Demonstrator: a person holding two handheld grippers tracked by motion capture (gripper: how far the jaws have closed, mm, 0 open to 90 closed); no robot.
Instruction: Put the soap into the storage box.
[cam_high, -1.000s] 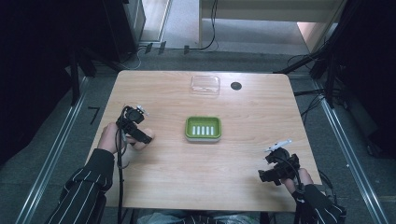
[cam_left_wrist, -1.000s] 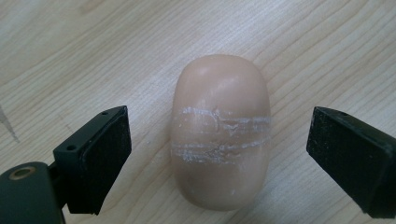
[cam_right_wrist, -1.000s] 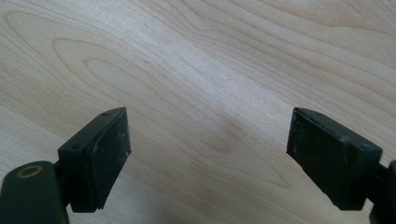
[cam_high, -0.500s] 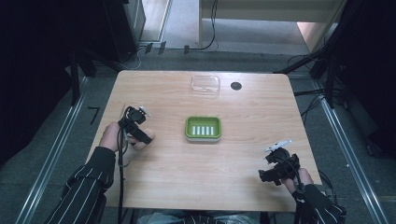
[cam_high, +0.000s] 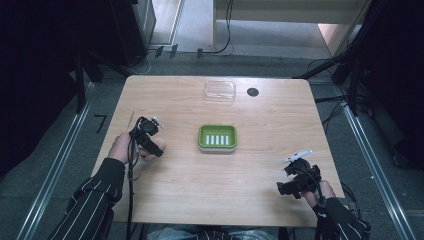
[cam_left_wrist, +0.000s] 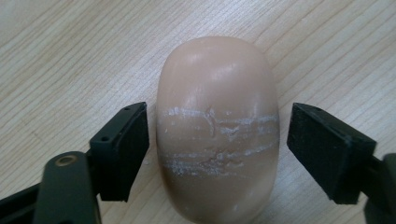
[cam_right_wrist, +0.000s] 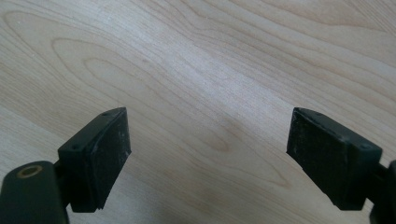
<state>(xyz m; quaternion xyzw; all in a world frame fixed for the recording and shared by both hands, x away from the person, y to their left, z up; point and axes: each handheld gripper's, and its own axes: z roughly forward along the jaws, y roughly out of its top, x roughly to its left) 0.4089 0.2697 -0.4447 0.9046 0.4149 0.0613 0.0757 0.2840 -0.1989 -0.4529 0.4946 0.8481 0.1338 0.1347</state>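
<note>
Two grippers are in your hands at the table (cam_high: 175, 195). Your left gripper (cam_left_wrist: 217, 149) hangs over the soap (cam_left_wrist: 217, 126), a tan oval bar lying flat on the wood near the table's left edge. Its jaws have just been closing, and the bar sits between them. In the left gripper view the left pad (cam_left_wrist: 133, 149) is just beside the bar's side, perhaps grazing it, though you cannot be sure from this angle; the right pad (cam_left_wrist: 327, 149) stands clear with bare wood showing in the gap. So the jaws are apart and not clamped on the soap. The bar's top carries pale scuffed lines across its middle.

From the high view your left gripper (cam_high: 150, 142) is left of the dish (cam_high: 217, 137), a green dish with white ribs at the middle of the table, well apart from your hand. Beyond the dish, near the far edge, lies a clear lid (cam_high: 220, 91), and just right of that a dark round hole (cam_high: 253, 92) in the tabletop.

Your right gripper (cam_high: 295, 182) rests near the table's near right corner, well apart from the dish and the soap. In the right gripper view its jaws (cam_right_wrist: 208, 154) stand wide apart over bare wood, with nothing between them.
</note>
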